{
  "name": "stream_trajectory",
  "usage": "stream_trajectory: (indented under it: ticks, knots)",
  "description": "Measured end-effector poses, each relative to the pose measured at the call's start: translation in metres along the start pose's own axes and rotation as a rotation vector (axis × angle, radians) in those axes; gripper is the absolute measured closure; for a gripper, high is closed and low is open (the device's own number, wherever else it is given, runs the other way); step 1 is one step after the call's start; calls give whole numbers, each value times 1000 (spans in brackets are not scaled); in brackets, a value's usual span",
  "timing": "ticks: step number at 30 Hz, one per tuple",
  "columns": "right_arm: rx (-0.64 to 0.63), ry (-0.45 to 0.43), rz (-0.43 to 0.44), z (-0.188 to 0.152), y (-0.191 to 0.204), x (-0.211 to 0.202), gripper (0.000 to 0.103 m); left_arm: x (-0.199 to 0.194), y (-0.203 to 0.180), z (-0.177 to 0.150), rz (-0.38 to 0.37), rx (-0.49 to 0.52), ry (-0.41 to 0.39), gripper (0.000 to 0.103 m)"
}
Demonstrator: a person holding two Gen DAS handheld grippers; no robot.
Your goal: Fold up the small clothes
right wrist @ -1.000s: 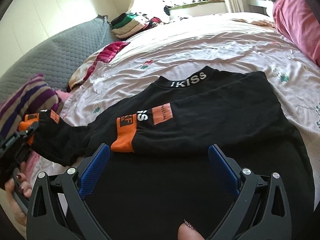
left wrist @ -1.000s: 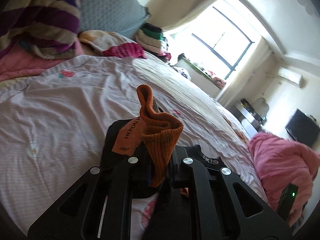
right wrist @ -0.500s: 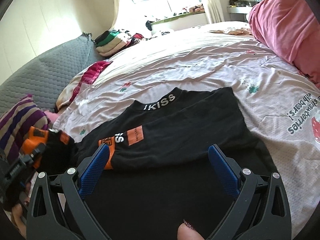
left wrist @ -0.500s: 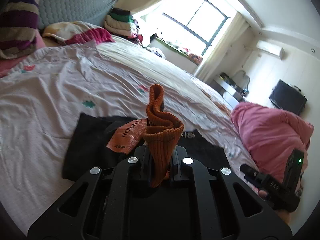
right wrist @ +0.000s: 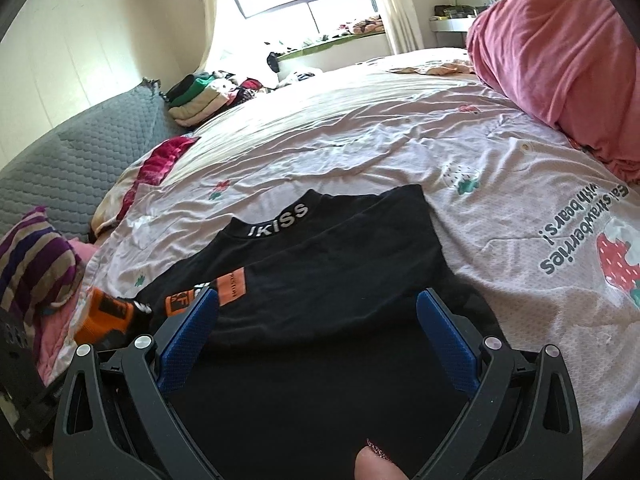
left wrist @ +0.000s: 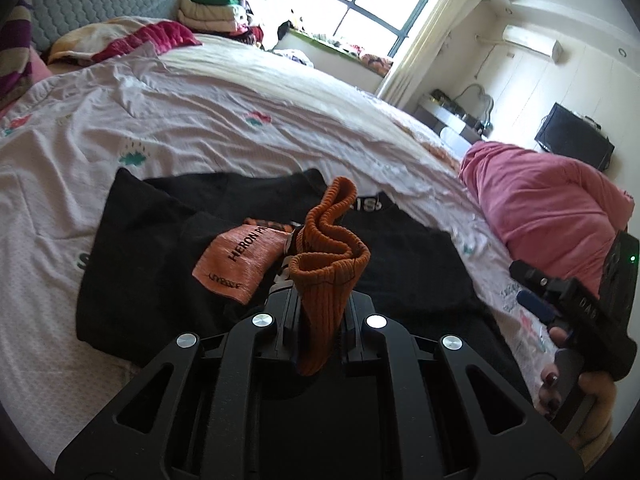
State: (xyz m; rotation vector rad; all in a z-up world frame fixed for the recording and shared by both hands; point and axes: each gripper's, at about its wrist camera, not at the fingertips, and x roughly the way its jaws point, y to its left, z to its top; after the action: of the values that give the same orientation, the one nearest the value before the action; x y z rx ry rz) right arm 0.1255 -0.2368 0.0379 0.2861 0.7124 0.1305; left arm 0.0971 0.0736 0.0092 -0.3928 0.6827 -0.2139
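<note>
A black top (right wrist: 340,272) with an "IKISS" collar lies flat on the bed sheet (right wrist: 400,152). One sleeve lies folded across its chest, its orange cuff (right wrist: 176,302) near my right gripper's left blue pad (right wrist: 188,332). My left gripper (left wrist: 320,300) is shut on the other sleeve's orange ribbed cuff (left wrist: 328,256), held up over the top's body (left wrist: 152,248). From the right wrist view this held cuff (right wrist: 106,314) sits at the top's left edge. My right gripper (right wrist: 318,320) stands open above the top's lower part, nothing between its pads.
A pink duvet (right wrist: 560,60) is heaped on the right side of the bed. A folded clothes pile (right wrist: 200,100), a grey quilted headboard (right wrist: 80,148) and a striped pillow (right wrist: 36,264) line the left. A hand (left wrist: 580,392) holds the right gripper.
My left gripper has carried the orange cuff inward from the top's left side over its body, drawing the sleeve along. My right gripper has pulled back a little, still open.
</note>
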Motion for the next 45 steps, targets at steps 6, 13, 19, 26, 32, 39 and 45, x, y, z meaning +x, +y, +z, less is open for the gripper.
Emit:
stream_trajectory:
  ticks: [6,13,19,26,32,39,45]
  knots:
    - [47,15,1,-2,-12,5,5,15,-5,-8,-39,12,70,77]
    - [68,74,48,-10,-9,18,5,9,-7,-6,-54,15,63,39]
    - [24,158,112,-25,19,34,5,-7,24,7,58,-59,13,17]
    - [-88,247,212,-54,72,54,6,-21,58,15,201,-116,-25,10]
    - [-173,309,241,-73,104,74,25,-31,80,18,246,-171,-25,9]
    - [-222,333,301,-83,128,88,74,-38,92,19,264,-205,-34,10]
    - [-325,283,333,-78,151,78,95,-41,96,20,268,-218,-40,10]
